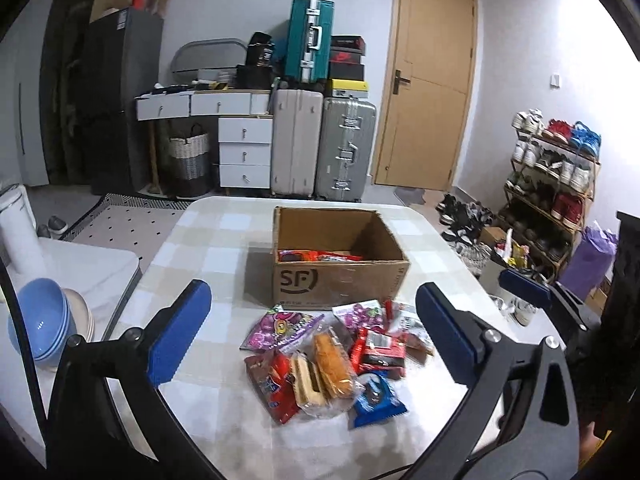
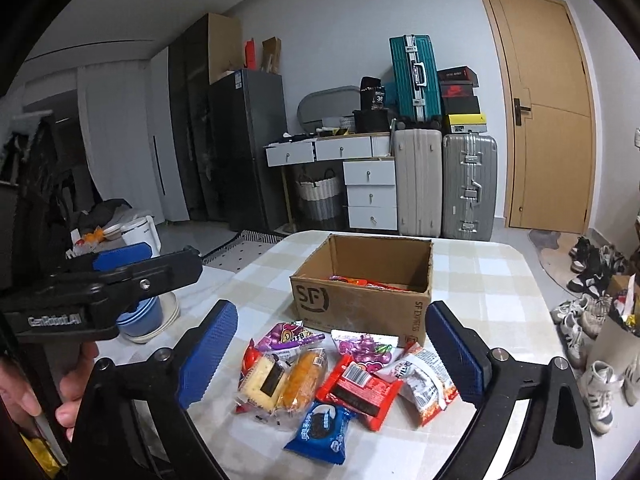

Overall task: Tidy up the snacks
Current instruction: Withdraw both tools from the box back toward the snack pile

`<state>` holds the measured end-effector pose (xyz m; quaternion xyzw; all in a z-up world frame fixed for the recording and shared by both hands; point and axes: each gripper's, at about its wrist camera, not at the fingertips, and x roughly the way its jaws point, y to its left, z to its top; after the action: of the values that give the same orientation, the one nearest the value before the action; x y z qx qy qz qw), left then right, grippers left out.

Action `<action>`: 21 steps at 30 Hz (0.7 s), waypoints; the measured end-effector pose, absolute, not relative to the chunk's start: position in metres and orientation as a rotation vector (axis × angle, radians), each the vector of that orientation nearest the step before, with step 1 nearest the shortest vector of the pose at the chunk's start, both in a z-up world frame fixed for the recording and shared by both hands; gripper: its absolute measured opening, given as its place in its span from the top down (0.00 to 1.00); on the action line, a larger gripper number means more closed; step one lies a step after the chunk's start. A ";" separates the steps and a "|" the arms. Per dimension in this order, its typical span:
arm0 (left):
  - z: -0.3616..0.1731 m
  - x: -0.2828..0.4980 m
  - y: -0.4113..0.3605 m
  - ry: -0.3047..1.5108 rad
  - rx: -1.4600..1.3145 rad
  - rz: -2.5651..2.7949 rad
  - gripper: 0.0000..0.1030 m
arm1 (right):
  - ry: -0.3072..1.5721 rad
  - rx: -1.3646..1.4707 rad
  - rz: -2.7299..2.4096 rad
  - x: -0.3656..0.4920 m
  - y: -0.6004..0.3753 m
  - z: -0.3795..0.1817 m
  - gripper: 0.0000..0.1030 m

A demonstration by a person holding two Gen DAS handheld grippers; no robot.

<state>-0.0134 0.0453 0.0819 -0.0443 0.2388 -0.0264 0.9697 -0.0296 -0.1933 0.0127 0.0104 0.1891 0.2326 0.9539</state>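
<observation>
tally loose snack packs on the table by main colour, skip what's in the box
Purple packs: 2
Red packs: 2
Clear cake packs: 2
Blue pack: 1
White-and-red pack: 1
Total: 8, though the pile overlaps and may hide another.

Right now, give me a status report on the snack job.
Left gripper open, empty. Right gripper open, empty. Snack pile loose on table before cardboard box; some packets already inside. Nothing blocking.

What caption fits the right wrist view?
Open right gripper above snack packets piled before a cardboard box on the checked table.
</observation>
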 end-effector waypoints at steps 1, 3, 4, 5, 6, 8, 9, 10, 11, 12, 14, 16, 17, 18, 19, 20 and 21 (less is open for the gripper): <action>0.075 -0.012 0.048 0.483 -0.087 -0.043 0.01 | 0.387 0.028 0.475 -0.026 -0.194 0.007 0.06; 0.060 -0.001 0.052 0.477 -0.077 -0.033 0.01 | 0.392 0.045 0.472 -0.015 -0.196 -0.002 0.06; 0.052 0.003 0.053 0.470 -0.071 -0.027 0.01 | 0.405 0.058 0.467 -0.012 -0.198 -0.011 0.06; 0.043 0.006 0.055 0.476 -0.059 -0.025 0.01 | 0.423 0.069 0.455 -0.009 -0.200 -0.019 0.06; 0.035 0.023 0.053 0.502 -0.045 -0.031 0.01 | 0.448 0.085 0.441 -0.004 -0.202 -0.026 0.06; 0.021 0.042 0.055 0.584 -0.025 -0.033 0.01 | 0.511 0.125 0.440 0.005 -0.207 -0.038 0.06; 0.016 0.052 0.056 0.607 -0.025 -0.037 0.01 | 0.536 0.133 0.439 0.009 -0.208 -0.042 0.06; 0.011 0.058 0.058 0.629 -0.031 -0.044 0.01 | 0.555 0.129 0.436 0.013 -0.208 -0.047 0.06; 0.007 0.062 0.061 0.652 -0.041 -0.043 0.01 | 0.564 0.119 0.433 0.016 -0.208 -0.050 0.06; 0.003 0.066 0.063 0.673 -0.055 -0.037 0.01 | 0.577 0.104 0.425 0.020 -0.206 -0.054 0.06; -0.006 0.076 0.073 0.710 -0.107 -0.052 0.01 | 0.602 0.102 0.417 0.026 -0.207 -0.059 0.06; -0.012 0.083 0.081 0.737 -0.129 -0.040 0.01 | 0.635 0.142 0.427 0.031 -0.208 -0.063 0.06; -0.016 0.086 0.084 0.752 -0.136 -0.026 0.01 | 0.650 0.159 0.429 0.032 -0.209 -0.065 0.06; -0.020 0.087 0.088 0.766 -0.153 -0.023 0.01 | 0.667 0.182 0.432 0.034 -0.210 -0.067 0.06; -0.023 0.088 0.092 0.777 -0.173 -0.022 0.01 | 0.675 0.197 0.436 0.034 -0.212 -0.068 0.06; -0.027 0.089 0.097 0.789 -0.195 -0.015 0.01 | 0.684 0.211 0.439 0.034 -0.213 -0.069 0.06; -0.030 0.091 0.100 0.797 -0.203 -0.004 0.01 | 0.686 0.214 0.437 0.035 -0.213 -0.070 0.06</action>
<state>0.0906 0.1001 -0.0303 -0.0987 0.3875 -0.0019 0.9166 0.0345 -0.2135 -0.0699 0.1038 0.3331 0.2122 0.9128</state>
